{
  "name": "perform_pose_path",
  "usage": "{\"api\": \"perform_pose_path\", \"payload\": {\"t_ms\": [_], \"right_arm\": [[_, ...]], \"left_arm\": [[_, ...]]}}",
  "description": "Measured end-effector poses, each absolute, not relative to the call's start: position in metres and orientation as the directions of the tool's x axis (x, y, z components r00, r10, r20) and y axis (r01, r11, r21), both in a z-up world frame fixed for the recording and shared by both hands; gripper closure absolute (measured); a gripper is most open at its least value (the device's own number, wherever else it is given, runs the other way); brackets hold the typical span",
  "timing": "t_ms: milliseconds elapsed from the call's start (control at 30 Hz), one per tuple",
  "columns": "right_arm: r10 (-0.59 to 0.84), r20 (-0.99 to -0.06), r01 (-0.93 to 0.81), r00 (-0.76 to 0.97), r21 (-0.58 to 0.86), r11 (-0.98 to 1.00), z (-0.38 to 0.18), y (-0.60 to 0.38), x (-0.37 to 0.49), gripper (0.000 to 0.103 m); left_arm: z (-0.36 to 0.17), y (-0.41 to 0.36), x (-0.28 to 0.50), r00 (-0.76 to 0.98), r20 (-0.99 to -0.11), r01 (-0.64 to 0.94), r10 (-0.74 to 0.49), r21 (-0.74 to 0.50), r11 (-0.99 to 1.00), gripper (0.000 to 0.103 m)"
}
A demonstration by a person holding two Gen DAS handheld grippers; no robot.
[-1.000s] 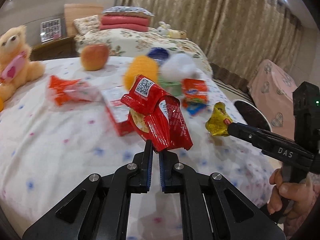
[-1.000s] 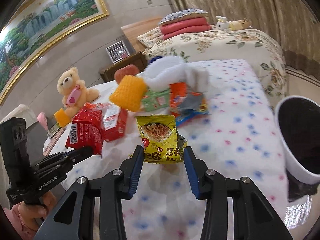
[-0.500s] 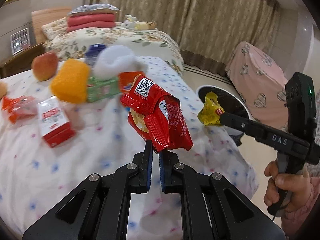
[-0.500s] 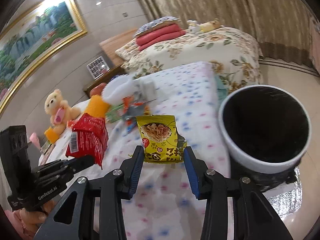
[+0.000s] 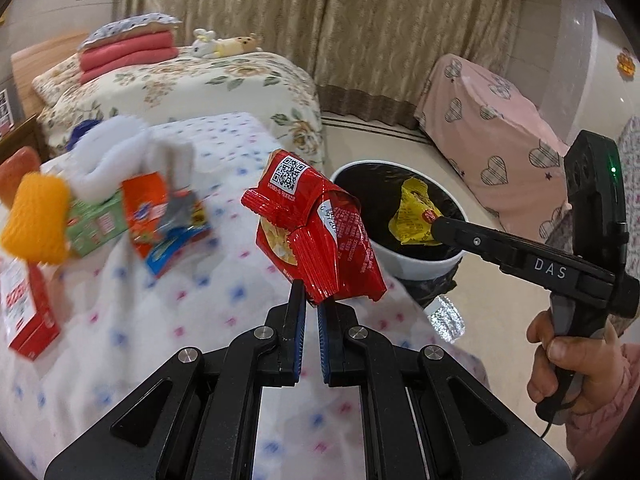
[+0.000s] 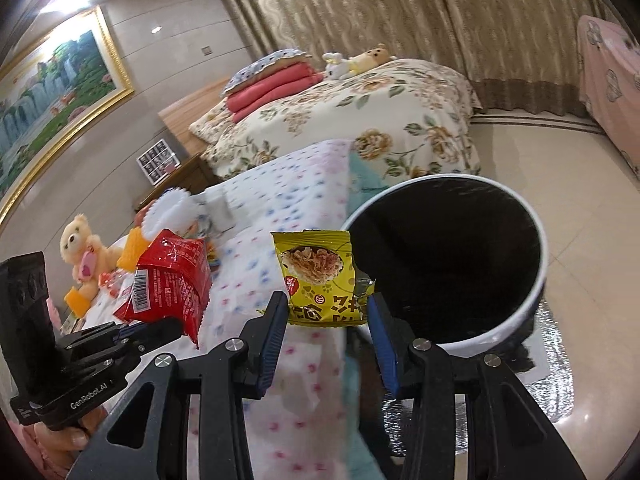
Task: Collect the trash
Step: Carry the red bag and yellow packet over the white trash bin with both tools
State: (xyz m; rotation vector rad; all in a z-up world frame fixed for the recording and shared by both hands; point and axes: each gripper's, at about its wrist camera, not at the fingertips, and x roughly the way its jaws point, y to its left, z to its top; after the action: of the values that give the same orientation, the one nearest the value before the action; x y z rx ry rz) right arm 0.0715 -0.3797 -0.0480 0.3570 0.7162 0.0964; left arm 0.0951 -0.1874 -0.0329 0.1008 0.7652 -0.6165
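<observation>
Your left gripper (image 5: 311, 300) is pressed together on the lower edge of a crumpled red snack wrapper (image 5: 316, 232), which stands up above the near corner of the dotted bed (image 5: 120, 320). Your right gripper (image 6: 327, 320) pinches a yellow snack packet (image 6: 318, 276) by its lower edge, its jaws part-way spread around it; in the left wrist view the packet hangs over the mouth of the white-rimmed, black-lined trash bin (image 6: 532, 308) that stands on the floor just beside the bed. More wrappers, a red box (image 5: 24, 312) and an orange knitted toy (image 5: 36, 220) lie farther back on the bed.
</observation>
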Motion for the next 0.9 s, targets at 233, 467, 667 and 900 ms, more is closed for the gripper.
{"api": "perform_pose_path", "payload": {"t_ms": [233,467,667,900], "right_arm": [[0.172,-0.633,0.077,0.755,0.347,0.935,-0.049,-0.404,0.073,0.061],[0.147,-0.650,0.099,0.745,0.326,0.940,-0.051,-0.421,0.082,0.061],[0.127,-0.664,0.123,0.737,0.316,0.941,-0.054,-0.437,0.091,0.061],[0.108,-0.680,0.142,0.725,0.301,0.943,-0.057,-0.451,0.099,0.061]], "left_arm": [[-0.036,-0.216,0.109,0.530,-0.689,0.581,-0.495,-0.131,0.803,0.097],[-0.038,-0.236,0.123,0.501,-0.704,0.595,-0.504,-0.143,0.791,0.097],[-0.040,-0.257,0.132,0.482,-0.714,0.616,-0.508,-0.136,0.776,0.097],[-0.047,-0.274,0.147,0.438,-0.734,0.628,-0.519,-0.164,0.761,0.097]]}}
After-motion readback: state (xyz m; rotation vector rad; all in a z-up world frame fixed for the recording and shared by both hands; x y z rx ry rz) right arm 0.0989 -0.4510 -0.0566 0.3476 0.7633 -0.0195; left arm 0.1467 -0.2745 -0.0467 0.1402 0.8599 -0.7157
